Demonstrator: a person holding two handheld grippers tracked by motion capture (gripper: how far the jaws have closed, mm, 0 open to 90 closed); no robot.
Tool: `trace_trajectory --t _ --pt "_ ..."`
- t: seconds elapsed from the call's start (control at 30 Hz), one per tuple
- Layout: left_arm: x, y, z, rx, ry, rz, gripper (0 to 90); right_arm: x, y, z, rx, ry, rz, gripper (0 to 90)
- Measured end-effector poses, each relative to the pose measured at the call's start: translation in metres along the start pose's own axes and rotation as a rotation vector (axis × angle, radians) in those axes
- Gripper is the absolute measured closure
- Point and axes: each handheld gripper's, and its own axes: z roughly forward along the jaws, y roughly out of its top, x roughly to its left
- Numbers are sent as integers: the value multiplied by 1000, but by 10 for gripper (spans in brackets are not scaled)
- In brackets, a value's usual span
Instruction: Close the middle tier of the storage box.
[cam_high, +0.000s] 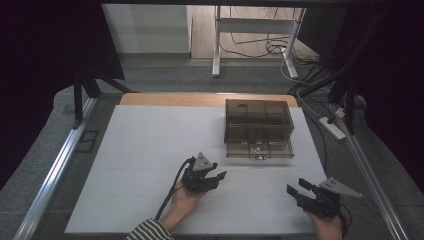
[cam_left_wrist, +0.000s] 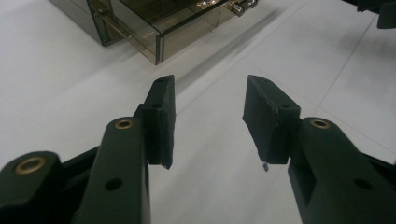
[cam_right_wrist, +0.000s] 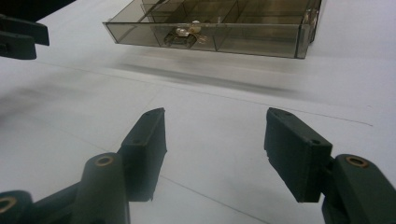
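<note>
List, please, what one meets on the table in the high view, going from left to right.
Left gripper → smoky transparent drawer box, with its lower drawer pulled out toward the person → right gripper. All are over the white table.

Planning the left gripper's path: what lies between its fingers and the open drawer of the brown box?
Nothing: in the left gripper view, bare white table runs from the fingers to the drawer.

Both tongs, L (cam_high: 220, 176) & R (cam_high: 292, 189), held low w/ jaws apart, nothing between.
</note>
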Motion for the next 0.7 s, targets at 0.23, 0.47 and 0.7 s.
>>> trace_trajectory --t 0.23,0.47,0.7 --pt "1 11 12 59 2 3 571 -10 12 3 31 9 -1 451" --pt "-1 22 21 99 35 17 593 -24 25 9 73 6 2 557" --pt "-3 30 31 129 35 18 681 -32 34 22 127 -14 -27 707"
